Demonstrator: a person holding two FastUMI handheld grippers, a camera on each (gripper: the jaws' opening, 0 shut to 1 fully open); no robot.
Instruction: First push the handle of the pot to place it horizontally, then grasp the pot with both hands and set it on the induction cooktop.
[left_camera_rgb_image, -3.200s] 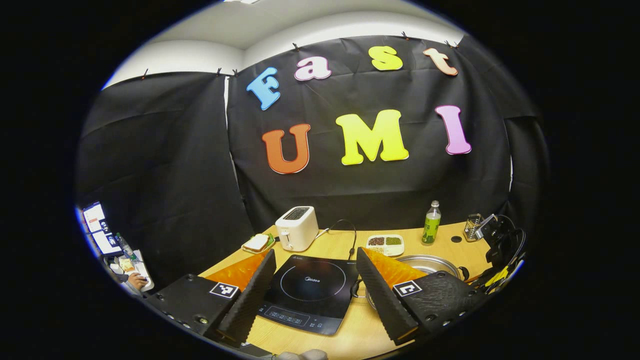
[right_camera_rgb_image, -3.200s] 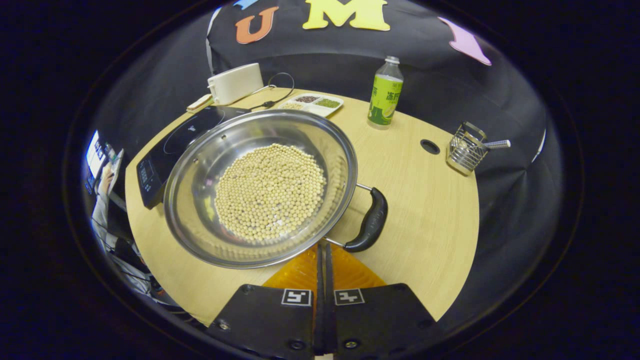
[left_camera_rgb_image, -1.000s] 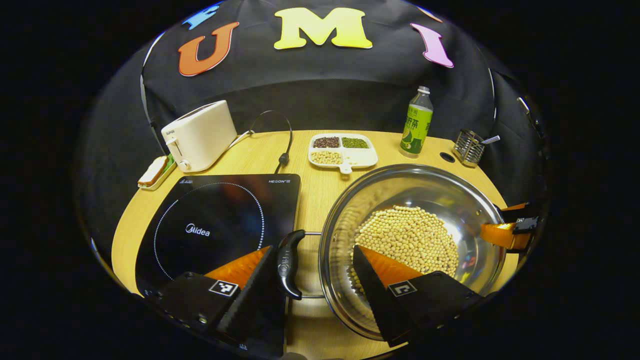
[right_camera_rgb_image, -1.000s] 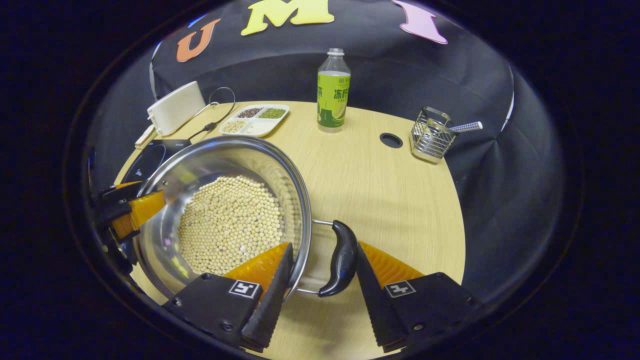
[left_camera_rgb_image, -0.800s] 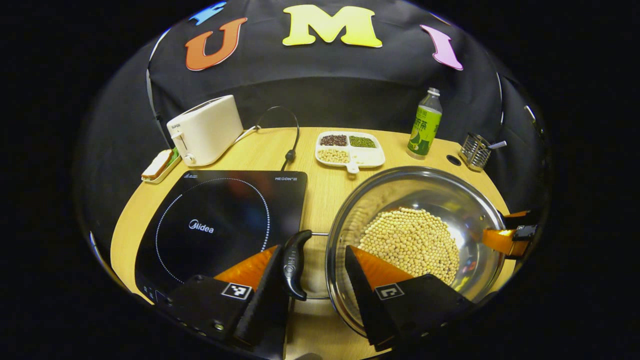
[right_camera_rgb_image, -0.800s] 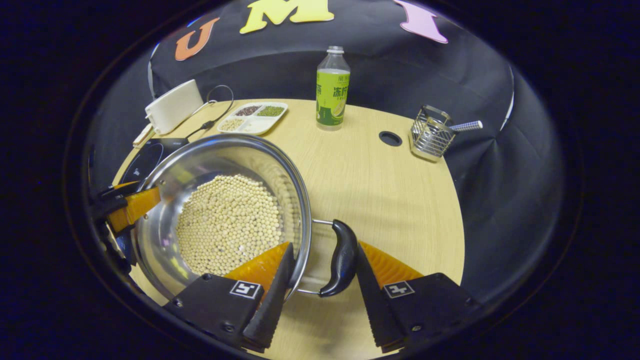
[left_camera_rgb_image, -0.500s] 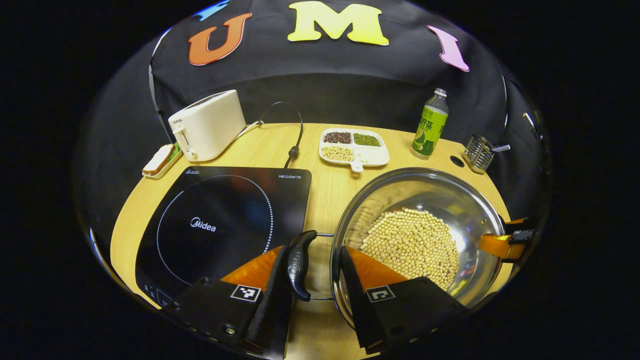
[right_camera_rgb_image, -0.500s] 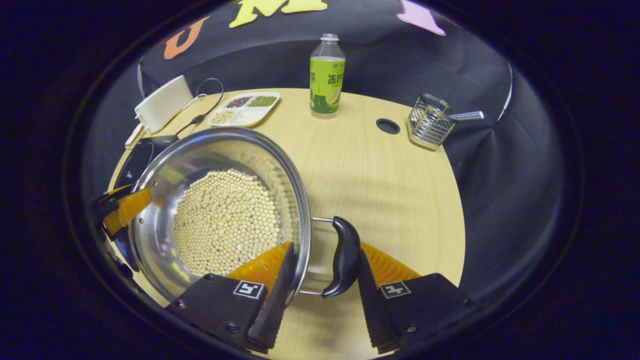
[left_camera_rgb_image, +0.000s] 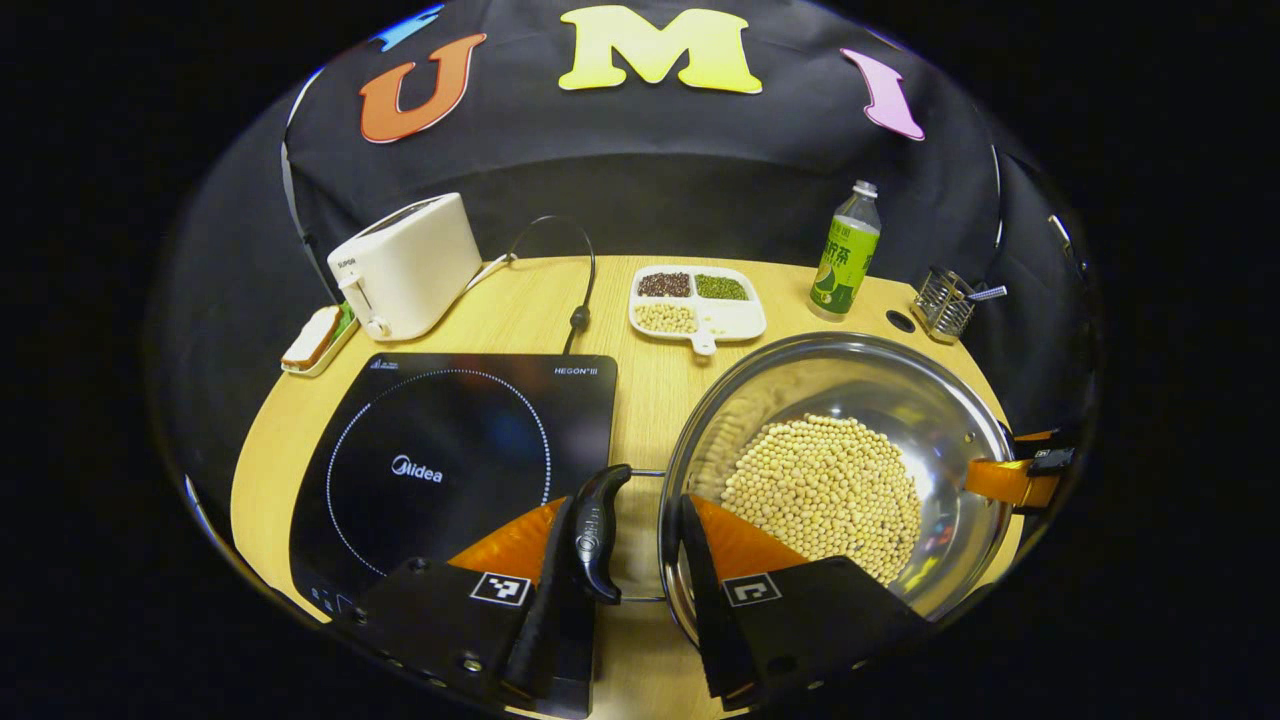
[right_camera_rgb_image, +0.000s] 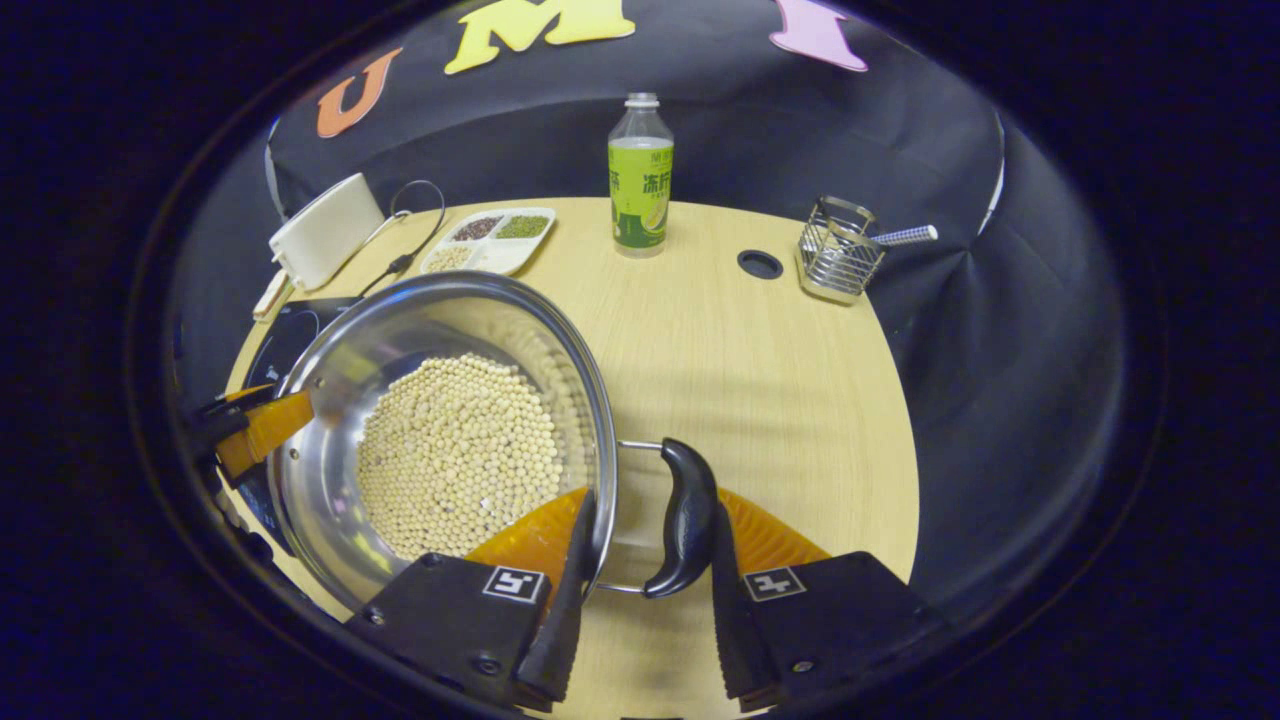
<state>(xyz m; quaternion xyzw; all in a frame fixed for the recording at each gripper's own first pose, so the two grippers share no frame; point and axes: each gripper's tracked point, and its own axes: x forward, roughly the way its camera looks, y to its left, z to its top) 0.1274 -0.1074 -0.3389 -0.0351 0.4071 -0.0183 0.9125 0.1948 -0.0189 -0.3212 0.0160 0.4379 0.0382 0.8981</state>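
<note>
**Pot gripped at both handles**

Left gripper (left_camera_rgb_image: 628, 545): fingers narrowed around left handle (left_camera_rgb_image: 597, 532) and rim. Right gripper (right_camera_rgb_image: 645, 555): likewise around right handle (right_camera_rgb_image: 683, 516). Pot (left_camera_rgb_image: 840, 480), holding soybeans (left_camera_rgb_image: 822, 492), on table (right_camera_rgb_image: 760, 370) beside induction cooktop (left_camera_rgb_image: 450, 460)

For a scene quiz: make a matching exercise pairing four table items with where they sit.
Items:
1. toaster
2. green bottle
3. wire basket
4. induction cooktop

Places:
A. immediately left of the pot
B. far right table edge
C. back left corner
D. back of the table, right of the divided dish

Pairs: 1-C, 2-D, 3-B, 4-A
</note>
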